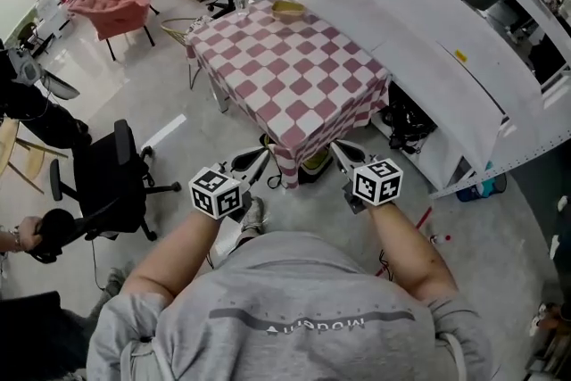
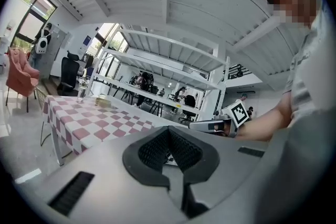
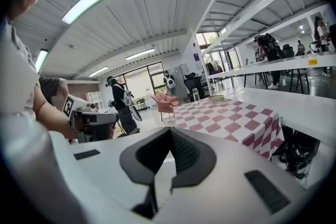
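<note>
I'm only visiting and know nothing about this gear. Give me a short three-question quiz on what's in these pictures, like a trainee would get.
1. True or false: the left gripper is clamped on a cup.
2. The tablecloth is: A striped, B red-and-white checked, C plain blue.
3. What colour is the armchair beyond it?
Key: 1 false, its jaws are shut on nothing; 2 B; 3 pink.
</note>
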A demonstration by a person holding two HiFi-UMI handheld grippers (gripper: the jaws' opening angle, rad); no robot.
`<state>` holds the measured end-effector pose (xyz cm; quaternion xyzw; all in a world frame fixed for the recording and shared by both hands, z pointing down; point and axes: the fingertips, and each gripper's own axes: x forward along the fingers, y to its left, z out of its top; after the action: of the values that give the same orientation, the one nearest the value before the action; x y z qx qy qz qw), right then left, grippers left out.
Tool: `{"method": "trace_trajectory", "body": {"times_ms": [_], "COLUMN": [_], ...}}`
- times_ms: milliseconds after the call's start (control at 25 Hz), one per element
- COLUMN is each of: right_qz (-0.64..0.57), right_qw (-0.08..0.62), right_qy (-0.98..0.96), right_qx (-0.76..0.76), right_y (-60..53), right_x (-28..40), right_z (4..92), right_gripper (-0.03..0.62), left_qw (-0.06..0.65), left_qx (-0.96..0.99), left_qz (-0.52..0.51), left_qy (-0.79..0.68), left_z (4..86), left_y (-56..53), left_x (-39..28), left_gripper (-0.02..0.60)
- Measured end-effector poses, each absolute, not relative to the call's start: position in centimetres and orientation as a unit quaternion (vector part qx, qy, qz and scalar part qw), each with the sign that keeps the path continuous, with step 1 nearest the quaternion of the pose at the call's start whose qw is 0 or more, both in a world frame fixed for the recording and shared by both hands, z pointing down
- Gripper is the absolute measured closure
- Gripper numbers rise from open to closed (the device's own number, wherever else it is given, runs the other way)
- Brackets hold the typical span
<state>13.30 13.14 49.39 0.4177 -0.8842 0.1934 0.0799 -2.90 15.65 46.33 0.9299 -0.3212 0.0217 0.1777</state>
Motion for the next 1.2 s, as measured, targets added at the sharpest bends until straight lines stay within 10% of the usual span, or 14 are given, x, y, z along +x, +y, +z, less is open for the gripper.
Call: {"method": "trace_trajectory", "body": {"times_ms": [1200], "right_qz": [0.219], "right_qw": [0.080], "right_qy": [-0.830], "right_qx": [0.507], "right_y": [-13.2], "right_x": [7.8], "right_z": [50.1], "right_gripper": [0.569], "left_qw": [0.191], "left_qx": [0.956], "left_qz": [0.036], "left_qy": [-0.221], "left_z": [46.8], "left_y": [-15.0], "left_x": [-9.2], "left_gripper": [0.569]}}
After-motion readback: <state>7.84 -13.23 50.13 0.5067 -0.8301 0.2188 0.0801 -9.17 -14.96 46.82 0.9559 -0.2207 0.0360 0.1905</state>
